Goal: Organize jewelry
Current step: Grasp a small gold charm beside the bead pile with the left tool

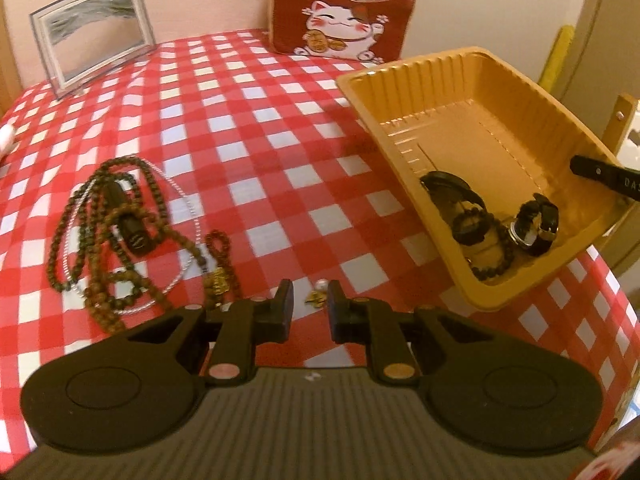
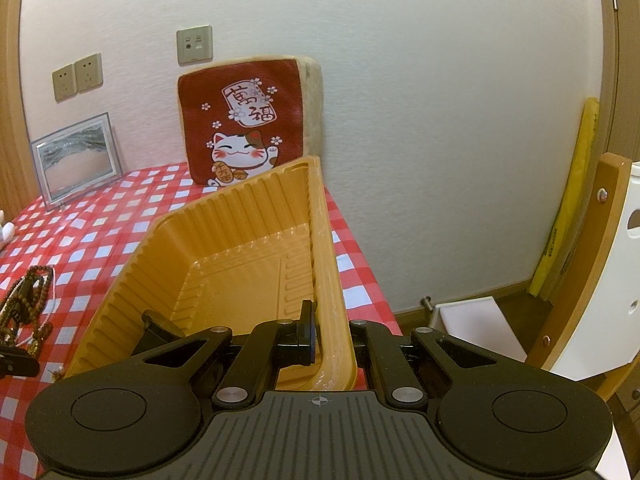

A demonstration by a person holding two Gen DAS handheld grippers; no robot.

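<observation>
An orange plastic tray (image 1: 460,92) is tilted up off the checkered table, with black watches and bead bracelets (image 1: 496,220) slid to its low corner. My right gripper (image 2: 332,332) is shut on the tray's right rim (image 2: 328,264); its finger shows in the left wrist view (image 1: 600,172). My left gripper (image 1: 310,300) is open just above the table, and a small gold earring with a pearl (image 1: 318,294) lies between its fingertips. Brown bead necklaces, a silver chain and a black cylinder (image 1: 116,232) lie in a pile to its left, also seen in the right wrist view (image 2: 28,304).
A red lucky-cat cushion (image 1: 344,4) leans on the wall behind the tray. A clear picture frame (image 1: 92,28) stands at the back left. A wooden chair (image 2: 592,272) and a white box (image 2: 476,324) sit off the table's right edge.
</observation>
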